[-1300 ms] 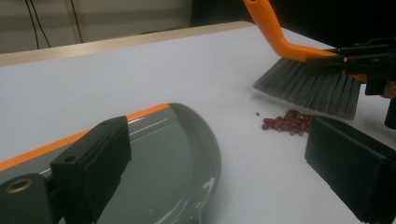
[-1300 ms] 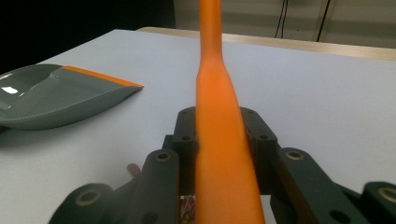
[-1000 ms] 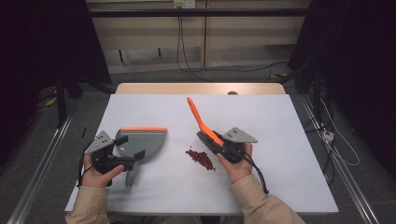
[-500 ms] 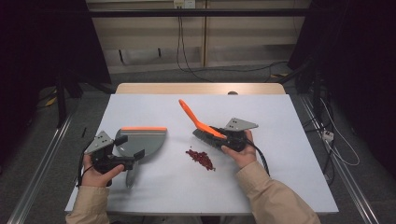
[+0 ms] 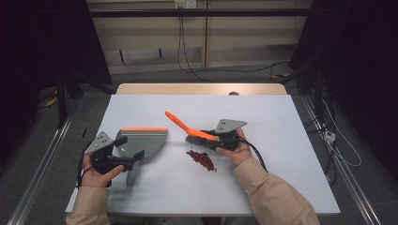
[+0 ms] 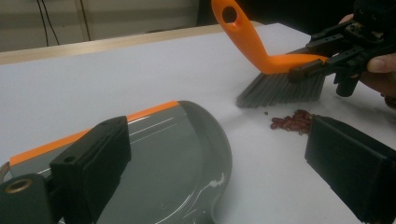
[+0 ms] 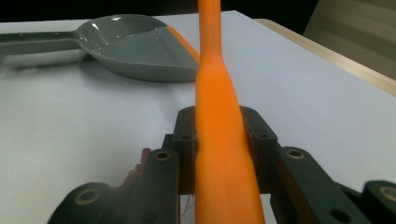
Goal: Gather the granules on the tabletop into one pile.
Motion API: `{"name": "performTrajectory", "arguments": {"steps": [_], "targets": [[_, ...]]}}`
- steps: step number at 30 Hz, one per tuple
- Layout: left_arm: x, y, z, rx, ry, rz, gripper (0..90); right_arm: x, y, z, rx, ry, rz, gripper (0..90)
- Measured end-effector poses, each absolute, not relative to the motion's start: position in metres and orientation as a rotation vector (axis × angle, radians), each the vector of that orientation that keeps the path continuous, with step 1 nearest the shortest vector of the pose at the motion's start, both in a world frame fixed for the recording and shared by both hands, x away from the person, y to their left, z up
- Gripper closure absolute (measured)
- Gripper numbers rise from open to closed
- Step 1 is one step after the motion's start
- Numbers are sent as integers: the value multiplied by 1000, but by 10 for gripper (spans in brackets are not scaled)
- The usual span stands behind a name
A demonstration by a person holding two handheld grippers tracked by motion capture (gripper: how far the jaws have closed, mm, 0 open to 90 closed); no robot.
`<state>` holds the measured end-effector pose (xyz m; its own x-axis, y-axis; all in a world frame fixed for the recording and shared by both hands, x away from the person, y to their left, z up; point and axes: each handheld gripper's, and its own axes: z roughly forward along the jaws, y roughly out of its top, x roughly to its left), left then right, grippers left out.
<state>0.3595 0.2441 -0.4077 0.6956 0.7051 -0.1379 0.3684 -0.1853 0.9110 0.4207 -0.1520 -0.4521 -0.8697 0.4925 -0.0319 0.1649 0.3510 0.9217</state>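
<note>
High view: looked forward and down over white table (image 5: 281, 154) | left gripper view: low, close, faced grey plastic dustpan (image 6: 177, 154) | right gripper view: close along orange-handled brush (image 7: 219, 140) | both shared dustpan, brush.

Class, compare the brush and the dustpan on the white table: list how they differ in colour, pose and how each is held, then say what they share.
Colour: the brush has an all-orange handle over dark bristles; the dustpan is grey with only an orange front strip.
Pose: the brush handle slants up off the table; the dustpan lies flat on it.
Hold: the right gripper clamps the brush handle; the left gripper is at the dustpan's handle, jaws apart.
Shared: both flank the red beans.
</note>
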Motion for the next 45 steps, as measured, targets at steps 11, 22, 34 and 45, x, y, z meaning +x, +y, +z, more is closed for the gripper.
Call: {"name": "performTrajectory", "arguments": {"steps": [11,22,34,45], "targets": [[360,244,-409,1806,852,378,69,407,-150,-447,470,2421,1525,711],[359,243,-408,1807,847,376,68,392,-154,-447,445,2434,1528,711],[358,243,-409,1811,850,376,68,388,-154,-445,434,2452,1533,711],[358,243,-408,1812,845,373,66,388,-156,-443,466,2426,1547,713]]}}
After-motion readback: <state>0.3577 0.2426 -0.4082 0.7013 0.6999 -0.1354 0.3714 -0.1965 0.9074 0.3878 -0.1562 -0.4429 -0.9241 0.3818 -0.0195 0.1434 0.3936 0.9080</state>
